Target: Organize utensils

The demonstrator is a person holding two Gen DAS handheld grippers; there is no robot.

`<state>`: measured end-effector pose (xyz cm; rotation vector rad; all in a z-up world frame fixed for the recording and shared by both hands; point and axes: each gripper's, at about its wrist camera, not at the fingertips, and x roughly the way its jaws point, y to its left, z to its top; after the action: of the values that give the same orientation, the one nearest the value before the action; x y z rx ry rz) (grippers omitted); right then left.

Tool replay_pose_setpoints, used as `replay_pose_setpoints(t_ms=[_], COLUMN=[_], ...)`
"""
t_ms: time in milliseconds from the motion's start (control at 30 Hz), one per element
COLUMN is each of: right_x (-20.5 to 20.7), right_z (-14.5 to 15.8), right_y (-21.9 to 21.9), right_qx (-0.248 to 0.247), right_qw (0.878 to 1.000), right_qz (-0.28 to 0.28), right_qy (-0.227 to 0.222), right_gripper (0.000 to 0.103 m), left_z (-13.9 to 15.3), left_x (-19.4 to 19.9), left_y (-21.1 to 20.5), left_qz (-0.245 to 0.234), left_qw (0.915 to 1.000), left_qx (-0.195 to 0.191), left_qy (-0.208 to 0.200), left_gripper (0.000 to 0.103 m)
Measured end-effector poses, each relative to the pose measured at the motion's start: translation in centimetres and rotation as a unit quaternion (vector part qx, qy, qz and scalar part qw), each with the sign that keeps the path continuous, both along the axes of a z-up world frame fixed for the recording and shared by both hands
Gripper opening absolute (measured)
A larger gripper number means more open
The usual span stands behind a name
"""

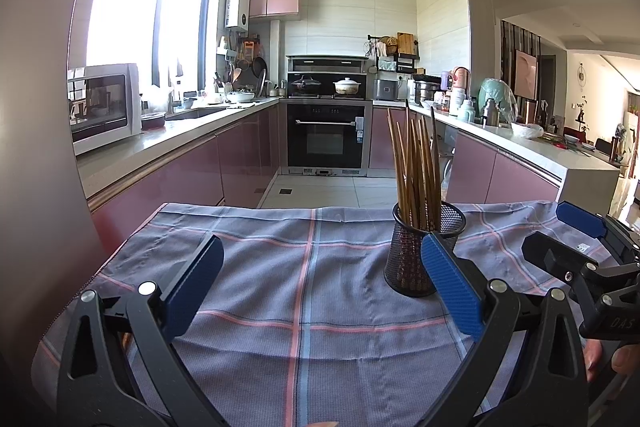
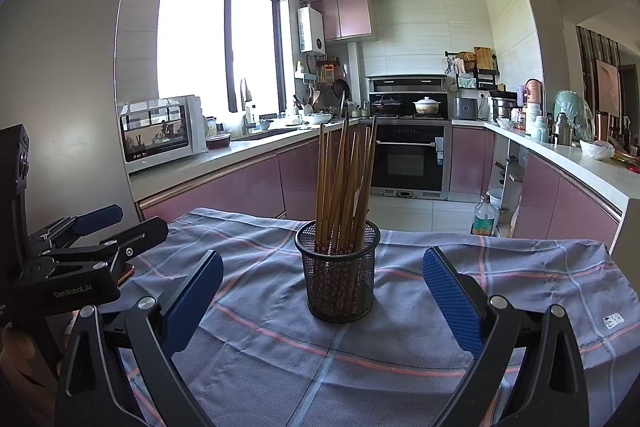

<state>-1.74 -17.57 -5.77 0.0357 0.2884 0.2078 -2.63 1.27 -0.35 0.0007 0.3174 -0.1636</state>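
A U-shaped kitchen is flooded with daylight from a large window (image 2: 218, 39). Pink cabinets (image 2: 224, 191) are topped by pale counters, where a white microwave (image 2: 160, 133) is set. A built-in oven (image 2: 408, 159) is seen against the tiled far wall, above a light tiled floor (image 1: 320, 189).

One mesh holder (image 2: 337, 275), chopsticks (image 2: 344, 183) (roughly ten), one cloth (image 2: 520, 267).

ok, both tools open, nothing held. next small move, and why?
Probably ease the right tool forward and up towards the brown wooden chopsticks: they stand bunched in the black mesh cup, centred between its open fingers. The left tool sits off to the side.
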Motion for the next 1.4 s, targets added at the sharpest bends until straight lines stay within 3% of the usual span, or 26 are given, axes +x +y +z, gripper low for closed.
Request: replay_pose_setpoints(t_ms=[1400], right_x=[0.40], right_z=[-0.14], right_y=[-0.32], right_qx=[0.004], right_qw=[1.000], right_qz=[-0.011], right_qy=[-0.001], right_gripper=[0.096], left_z=[-0.96], left_x=[-0.59], left_y=[-0.05], left_qz=[-0.003], left_qw=[0.9999], left_qx=[0.016], left_qy=[0.002], left_gripper=[0.097])
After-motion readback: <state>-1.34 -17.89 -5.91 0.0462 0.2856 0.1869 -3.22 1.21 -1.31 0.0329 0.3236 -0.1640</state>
